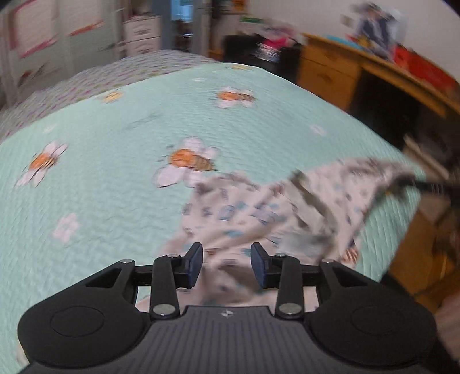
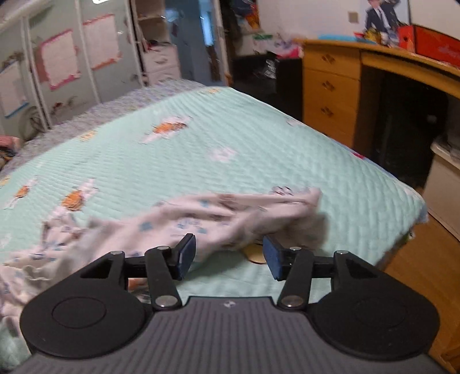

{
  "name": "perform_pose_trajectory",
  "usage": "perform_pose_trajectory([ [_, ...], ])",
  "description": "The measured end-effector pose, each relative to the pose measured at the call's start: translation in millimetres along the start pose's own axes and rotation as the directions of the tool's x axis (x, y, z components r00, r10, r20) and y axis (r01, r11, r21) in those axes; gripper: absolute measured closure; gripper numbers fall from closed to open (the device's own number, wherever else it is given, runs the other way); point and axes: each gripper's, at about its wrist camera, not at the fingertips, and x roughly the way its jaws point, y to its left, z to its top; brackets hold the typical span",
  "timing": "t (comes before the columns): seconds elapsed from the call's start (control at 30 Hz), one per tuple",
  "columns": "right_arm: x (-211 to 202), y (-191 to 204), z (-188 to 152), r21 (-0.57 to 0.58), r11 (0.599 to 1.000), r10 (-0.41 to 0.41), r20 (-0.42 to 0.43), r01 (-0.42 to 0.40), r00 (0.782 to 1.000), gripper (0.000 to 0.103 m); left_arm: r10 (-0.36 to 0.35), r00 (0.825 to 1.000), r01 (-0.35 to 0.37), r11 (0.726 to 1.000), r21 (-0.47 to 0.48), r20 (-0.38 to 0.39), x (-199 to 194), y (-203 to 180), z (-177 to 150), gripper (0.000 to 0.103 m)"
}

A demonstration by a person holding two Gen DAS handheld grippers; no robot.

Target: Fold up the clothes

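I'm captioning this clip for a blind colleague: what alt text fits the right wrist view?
The right gripper hangs open over a crumpled white printed garment on a mint green quilt with bee and flower motifs. No cloth is pinched between its blue-padded fingers. A wooden desk stands behind the bed.

Bedroom, indoor light, both views motion-blurred. Bed (image 2: 258, 149) fills the middle, covered by a mint-green quilt (image 1: 120, 178) printed with white flowers and orange bees. Wooden desk (image 2: 373, 60) with a stack of drawers (image 2: 330, 95) stands along the right wall; red boxes (image 2: 437, 49) and a poster (image 2: 379, 14) sit above it. Pale wardrobe doors (image 2: 72, 57) with pink-edged panels on the left. White drawer unit (image 2: 161, 63) behind the bed. Wood floor (image 2: 417, 259) at right.
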Motion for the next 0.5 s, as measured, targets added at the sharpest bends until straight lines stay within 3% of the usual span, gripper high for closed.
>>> perform_pose_trajectory([
  [0.1, -8.6, 9.0, 5.3, -0.026, 0.999, 0.034, 0.019, -0.034, 0.999, 0.042, 0.036, 0.999, -0.036, 0.997, 0.072, -0.001, 5.8, -6.1, -3.8, 0.061],
  [0.2, -10.0, 8.9, 5.5, -0.028, 0.999, 0.042, 0.022, -0.041, 0.999, 0.040, 0.065, 0.998, -0.064, 0.996, 0.068, -0.012, 8.9, -0.1, -8.0, 0.059],
  [0.4, -3.6, 13.8, 2.9, 0.012, 0.997, 0.072, -0.012, -0.072, 0.997, 0.040, 0.024, 0.998, -0.022, 0.999, 0.041, -0.059, 31.5, 12.1, -8.3, 0.055],
  [0.5, -2.1, 20.8, -0.1, 0.007, 0.996, 0.093, -0.025, -0.093, 0.995, 0.040, 0.006, 0.998, -0.002, 0.999, 0.051, -0.069, 40.7, 9.5, -10.6, 0.057],
])
